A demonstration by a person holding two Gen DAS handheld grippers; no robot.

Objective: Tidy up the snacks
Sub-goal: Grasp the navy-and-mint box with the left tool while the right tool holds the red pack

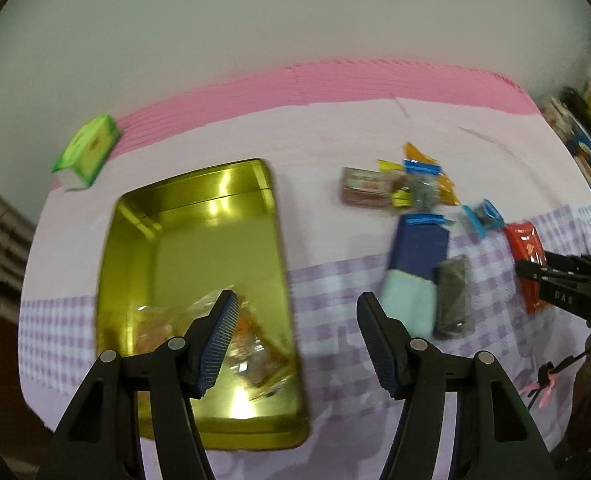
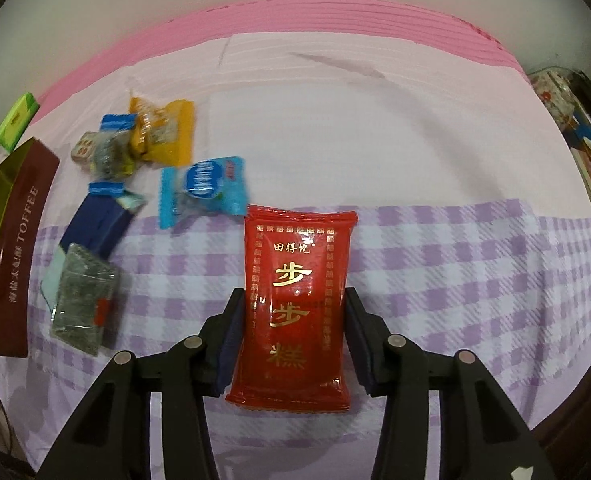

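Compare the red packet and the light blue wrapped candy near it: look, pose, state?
The red packet is opaque red with gold characters; the light blue candy has a partly clear wrapper with a blue-and-white label. The red packet looks larger and lies lengthwise toward the camera; the candy lies tilted. The right gripper has its jaws on either side of the red packet, closing; the candy lies untouched. Both lie flat on the cloth.

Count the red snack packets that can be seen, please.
1. The red packet lies on the checked cloth between the fingers of the right gripper. Others may be hidden in the tin.
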